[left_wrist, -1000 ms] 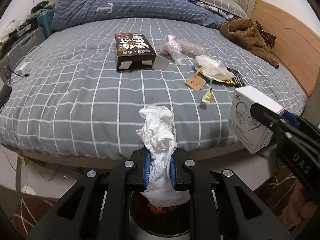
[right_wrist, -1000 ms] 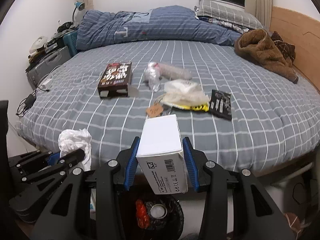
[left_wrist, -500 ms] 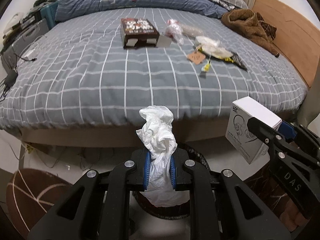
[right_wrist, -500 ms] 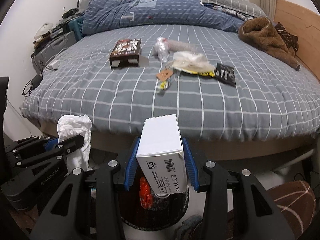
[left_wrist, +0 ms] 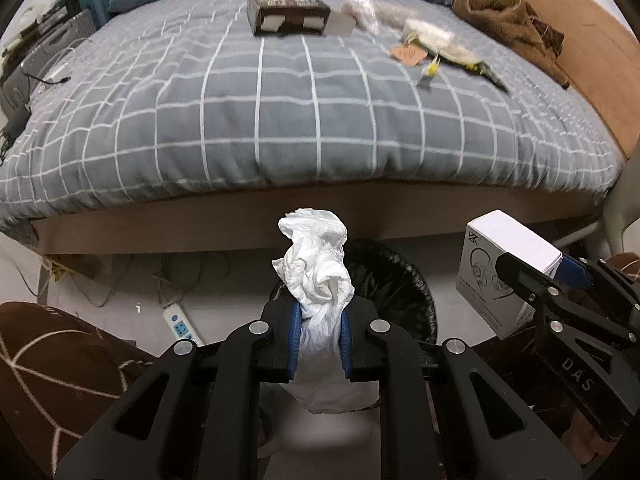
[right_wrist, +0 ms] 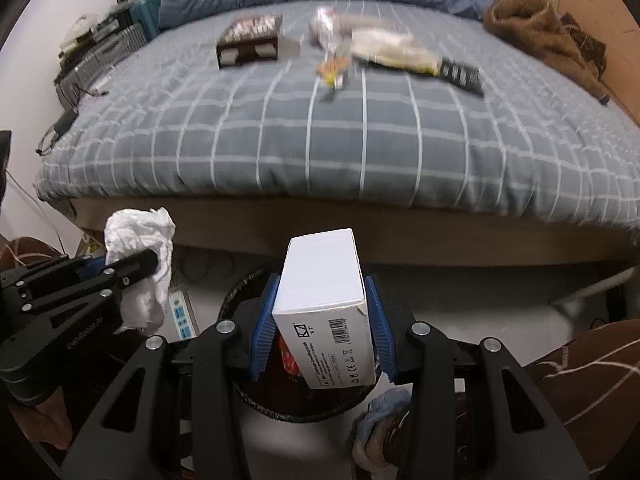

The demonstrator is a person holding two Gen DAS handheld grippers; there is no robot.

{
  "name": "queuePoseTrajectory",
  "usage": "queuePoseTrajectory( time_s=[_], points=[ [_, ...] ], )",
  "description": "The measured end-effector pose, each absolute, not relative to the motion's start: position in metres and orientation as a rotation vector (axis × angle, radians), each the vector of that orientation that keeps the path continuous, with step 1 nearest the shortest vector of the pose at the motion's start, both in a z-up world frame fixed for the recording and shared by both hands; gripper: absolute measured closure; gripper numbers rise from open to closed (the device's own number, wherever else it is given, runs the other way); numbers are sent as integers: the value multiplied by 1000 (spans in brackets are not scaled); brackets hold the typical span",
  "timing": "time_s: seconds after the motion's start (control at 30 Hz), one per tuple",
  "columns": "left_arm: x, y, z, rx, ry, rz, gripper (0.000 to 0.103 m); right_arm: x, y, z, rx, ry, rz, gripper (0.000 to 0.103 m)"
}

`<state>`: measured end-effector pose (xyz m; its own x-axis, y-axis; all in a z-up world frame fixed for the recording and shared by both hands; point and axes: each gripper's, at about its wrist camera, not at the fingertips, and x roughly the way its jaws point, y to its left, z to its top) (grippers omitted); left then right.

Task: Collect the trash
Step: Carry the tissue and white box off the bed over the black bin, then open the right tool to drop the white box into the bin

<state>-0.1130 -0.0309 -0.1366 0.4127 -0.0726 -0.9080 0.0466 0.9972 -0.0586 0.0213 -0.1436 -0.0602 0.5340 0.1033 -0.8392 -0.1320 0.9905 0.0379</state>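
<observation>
My left gripper (left_wrist: 319,334) is shut on a crumpled white tissue (left_wrist: 316,268) and holds it over a black-lined trash bin (left_wrist: 394,280) on the floor by the bed. My right gripper (right_wrist: 322,320) is shut on a white cardboard box (right_wrist: 324,300) above the same bin (right_wrist: 256,284). Each gripper shows in the other's view: the box at the right (left_wrist: 504,264), the tissue at the left (right_wrist: 140,248). More trash lies on the bed: a brown box (left_wrist: 284,10), a clear plastic wrapper (left_wrist: 368,6), a white bag (left_wrist: 436,38) and a tag (left_wrist: 408,53).
The grey checked bed (left_wrist: 280,120) fills the upper half of both views. A brown garment (left_wrist: 516,28) lies at its far right. A white power strip (left_wrist: 180,326) lies on the floor left of the bin. A brown patterned cushion (left_wrist: 52,360) sits at lower left.
Both grippers have drawn back from the bed and tipped down, still holding the tissue and the box. The bin has come into fuller view beneath them.
</observation>
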Motion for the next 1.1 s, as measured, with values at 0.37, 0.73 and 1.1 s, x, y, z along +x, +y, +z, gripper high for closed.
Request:
queuePoseTrajectory(
  time_s=[0.37, 0.73, 1.1],
  points=[
    [-87, -24, -177, -34, 1246, -83, 88, 51, -134, -103, -41, 1118, 166, 62],
    [-65, -15, -215, -43, 1330, -45, 88, 74, -127, -144, -37, 1229, 183, 62],
    [-71, 22, -233, -83, 1369, 44, 88, 88, -96, -162, -55, 1305, 224, 62]
  ],
)
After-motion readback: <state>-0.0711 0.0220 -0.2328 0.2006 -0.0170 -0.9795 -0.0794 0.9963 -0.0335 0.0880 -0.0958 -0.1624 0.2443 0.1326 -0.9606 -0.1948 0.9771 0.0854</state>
